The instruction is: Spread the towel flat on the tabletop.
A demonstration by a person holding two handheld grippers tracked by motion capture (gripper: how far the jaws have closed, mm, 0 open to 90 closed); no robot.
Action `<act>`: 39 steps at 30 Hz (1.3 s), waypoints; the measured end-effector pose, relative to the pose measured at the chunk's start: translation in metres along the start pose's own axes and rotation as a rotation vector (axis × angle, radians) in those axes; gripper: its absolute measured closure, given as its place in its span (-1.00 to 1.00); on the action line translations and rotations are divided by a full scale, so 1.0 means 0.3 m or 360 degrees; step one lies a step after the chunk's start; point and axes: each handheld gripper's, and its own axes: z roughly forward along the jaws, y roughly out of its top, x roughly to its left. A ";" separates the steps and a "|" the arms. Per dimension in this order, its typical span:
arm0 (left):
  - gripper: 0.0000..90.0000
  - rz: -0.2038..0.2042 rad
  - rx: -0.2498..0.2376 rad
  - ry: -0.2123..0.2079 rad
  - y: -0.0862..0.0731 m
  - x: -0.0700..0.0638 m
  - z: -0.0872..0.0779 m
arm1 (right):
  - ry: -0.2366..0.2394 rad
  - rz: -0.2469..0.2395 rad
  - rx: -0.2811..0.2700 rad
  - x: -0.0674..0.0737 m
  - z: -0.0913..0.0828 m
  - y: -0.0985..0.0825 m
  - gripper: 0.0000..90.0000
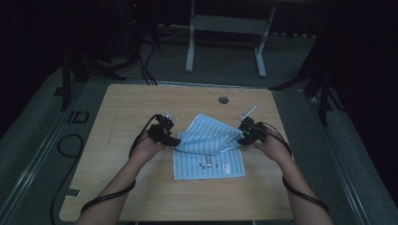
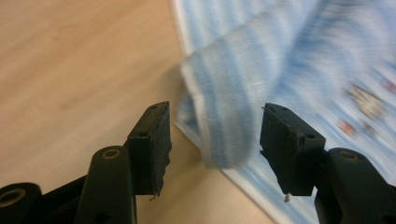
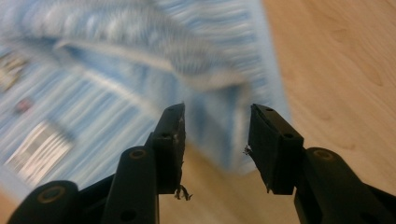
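Striped cloth (image 1: 209, 154), half-folded, fold crosswise

High view overhead; both gripper views close on shared cloth (image 1: 209, 145).

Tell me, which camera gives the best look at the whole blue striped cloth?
The high view: it shows the whole blue striped cloth on the table, its far part folded over toward the near. The left gripper view and right gripper view each catch a blurred folded edge beyond open jaws.

Blue striped cloth (image 1: 209, 152), half-folded, on the wooden table (image 1: 141, 103)
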 end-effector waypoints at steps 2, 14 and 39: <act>-0.08 0.0032 -0.0010 0.0020 -0.019 -0.015 -0.019 | 0.0033 -0.0025 -0.0004 0.019 -0.009 -0.013 0.26; 0.04 0.0378 0.0143 -0.0270 -0.144 -0.229 0.036 | 0.0296 -0.0298 0.0007 0.246 0.020 -0.154 0.32; 0.88 0.0398 0.0234 -0.0068 0.039 -0.137 0.207 | 0.0086 -0.0387 0.0074 0.169 0.116 -0.068 0.92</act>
